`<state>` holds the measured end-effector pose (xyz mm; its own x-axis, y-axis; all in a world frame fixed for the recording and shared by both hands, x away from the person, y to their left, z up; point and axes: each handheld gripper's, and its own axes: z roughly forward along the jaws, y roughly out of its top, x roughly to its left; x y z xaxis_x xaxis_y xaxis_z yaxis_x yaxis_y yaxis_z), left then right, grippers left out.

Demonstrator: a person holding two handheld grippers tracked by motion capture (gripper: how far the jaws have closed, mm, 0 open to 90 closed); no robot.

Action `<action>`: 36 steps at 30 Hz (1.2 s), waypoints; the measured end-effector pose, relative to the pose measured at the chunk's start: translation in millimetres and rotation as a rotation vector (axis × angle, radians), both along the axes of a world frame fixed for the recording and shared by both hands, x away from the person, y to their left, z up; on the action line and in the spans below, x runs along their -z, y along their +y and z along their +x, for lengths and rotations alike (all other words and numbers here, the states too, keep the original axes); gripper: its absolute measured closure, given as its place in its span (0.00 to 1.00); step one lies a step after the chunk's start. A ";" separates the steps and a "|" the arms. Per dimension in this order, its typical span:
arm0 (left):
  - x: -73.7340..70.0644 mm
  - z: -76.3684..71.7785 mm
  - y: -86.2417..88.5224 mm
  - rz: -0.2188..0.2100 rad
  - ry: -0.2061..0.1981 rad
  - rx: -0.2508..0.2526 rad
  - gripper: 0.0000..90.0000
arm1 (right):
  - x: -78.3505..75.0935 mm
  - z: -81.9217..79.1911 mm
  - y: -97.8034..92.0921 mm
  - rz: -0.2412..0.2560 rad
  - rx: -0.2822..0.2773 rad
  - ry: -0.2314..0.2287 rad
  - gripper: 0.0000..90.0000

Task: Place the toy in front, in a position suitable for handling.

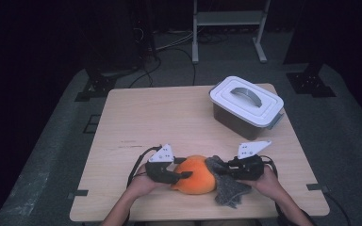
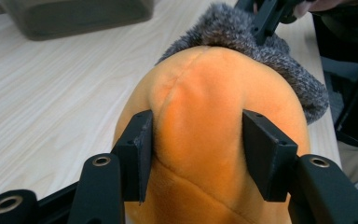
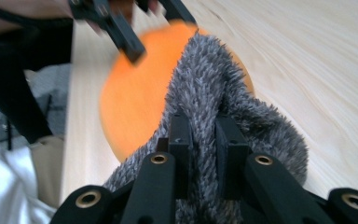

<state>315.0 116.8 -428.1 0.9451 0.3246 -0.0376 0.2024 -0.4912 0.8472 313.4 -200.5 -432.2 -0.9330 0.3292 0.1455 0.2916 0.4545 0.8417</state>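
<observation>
Right now the left gripper (image 1: pixel 185 174) has its fingers squeezing the orange plush (image 2: pixel 205 126) while the right gripper (image 3: pixel 200 140) pinches the grey fur (image 3: pixel 223 98) on the bench (image 1: pixel 169 113).

Lidded box (image 1: pixel 246 106), white lid, grey handle, at far right of worktop (image 1: pixel 160 117). Metal frame (image 1: pixel 230 26) and cables (image 1: pixel 169 52) on the floor beyond.

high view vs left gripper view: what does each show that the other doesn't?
High view alone: the white lid with its grey handle on the box, the floor, both forearms, the right tool from above.

Left gripper view alone: the left tool with its jaws pressed into the orange plush toy, and the toy's seam.

Both: the toy, the grey furry cloth, the wooden table.
</observation>
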 end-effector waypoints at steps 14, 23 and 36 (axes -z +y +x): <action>-4.5 -6.1 -13.7 -0.020 -0.057 -0.021 0.54 | -17.1 1.1 15.8 0.045 -0.008 -0.055 0.87; -4.5 -5.0 -3.8 -0.022 -0.007 0.018 0.40 | 1.4 3.0 -3.8 -0.017 0.032 0.005 0.87; -3.7 -8.4 -15.5 -0.006 -0.051 -0.004 0.48 | -26.2 2.6 27.0 0.010 -0.026 -0.049 0.87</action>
